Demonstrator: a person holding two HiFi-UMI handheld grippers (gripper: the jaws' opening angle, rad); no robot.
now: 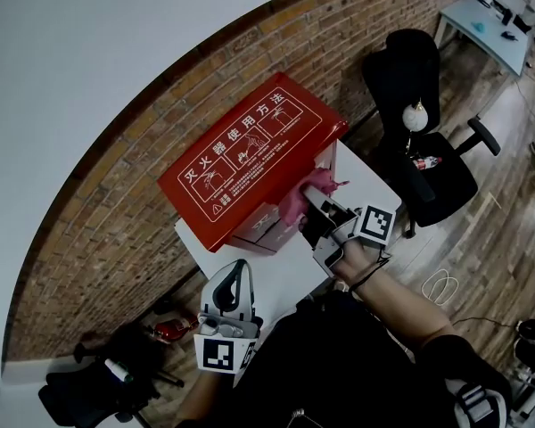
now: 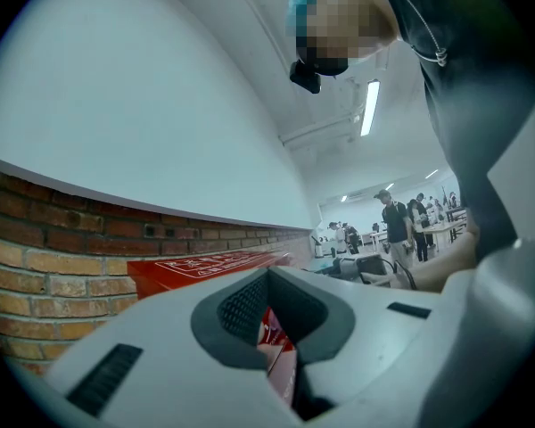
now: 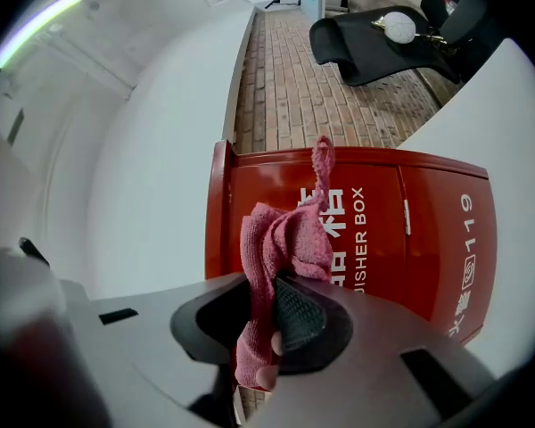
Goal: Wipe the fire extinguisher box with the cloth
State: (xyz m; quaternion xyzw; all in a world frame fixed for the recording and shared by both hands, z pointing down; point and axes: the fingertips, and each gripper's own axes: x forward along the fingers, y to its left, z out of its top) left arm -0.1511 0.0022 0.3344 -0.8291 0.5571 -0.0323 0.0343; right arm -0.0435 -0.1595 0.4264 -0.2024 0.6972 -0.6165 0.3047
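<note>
Cloth (image 3: 281, 248), pink and bunched, is pinched between the jaws of the right tongs (image 3: 276, 321), with its loose end standing up above them. The right tongs hold it at the front face of the red fire extinguisher box (image 1: 250, 163), near the box's right corner. The box stands on a white table (image 1: 281, 279), with its back to a brick wall (image 1: 107, 221) and its slanted lid facing up. The left tongs (image 1: 240, 268) hang low over the table's near left edge, well apart from the box, jaws pressed together with nothing between them. A black office chair (image 1: 428, 172) stands to the right of the table.
</note>
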